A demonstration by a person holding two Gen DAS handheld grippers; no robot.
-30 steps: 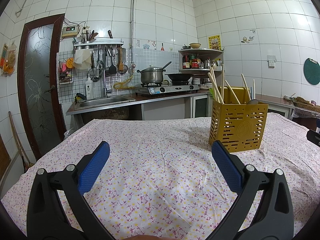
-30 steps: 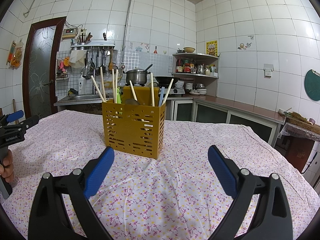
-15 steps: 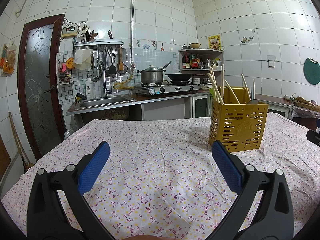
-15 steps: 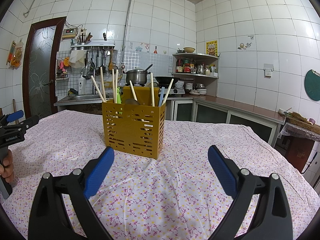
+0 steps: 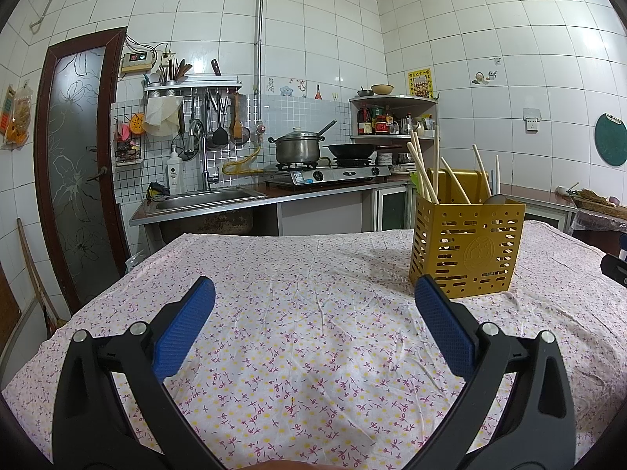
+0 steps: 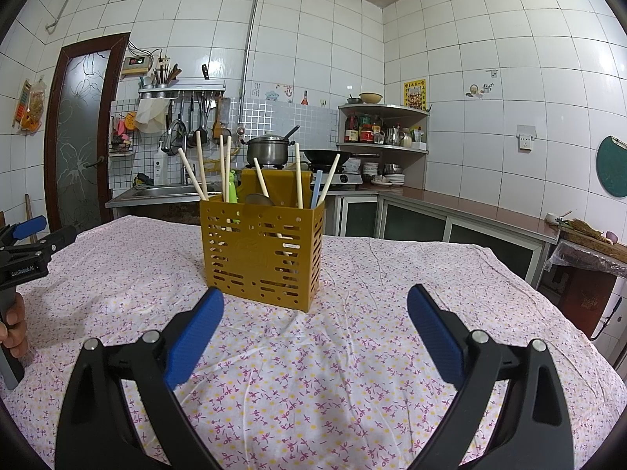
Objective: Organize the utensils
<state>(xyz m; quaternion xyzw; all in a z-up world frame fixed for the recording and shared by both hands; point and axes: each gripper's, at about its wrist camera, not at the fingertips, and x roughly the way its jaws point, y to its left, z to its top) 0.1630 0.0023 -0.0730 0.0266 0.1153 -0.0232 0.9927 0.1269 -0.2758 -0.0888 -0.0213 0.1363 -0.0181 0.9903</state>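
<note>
Yellow utensil holder (image 6: 261, 252) upright on desk (image 6: 352, 352), on floral cloth, slotted walls. Chopsticks (image 6: 200, 170) stand tilted in left compartment with green utensil (image 6: 234, 188); more chopsticks, spoon (image 6: 258, 199) and pale blue stick (image 6: 316, 190) in right part.

Right gripper (image 6: 313, 327) spread wide, empty, low over cloth, holder just ahead between blue pads (image 6: 194, 338).

Left gripper (image 5: 313, 323) also spread wide, empty, above cloth; holder (image 5: 466, 248) ahead to its right, apart from fingertips. In right view, left gripper at far left, hand (image 6: 13, 331) on handle.
</note>
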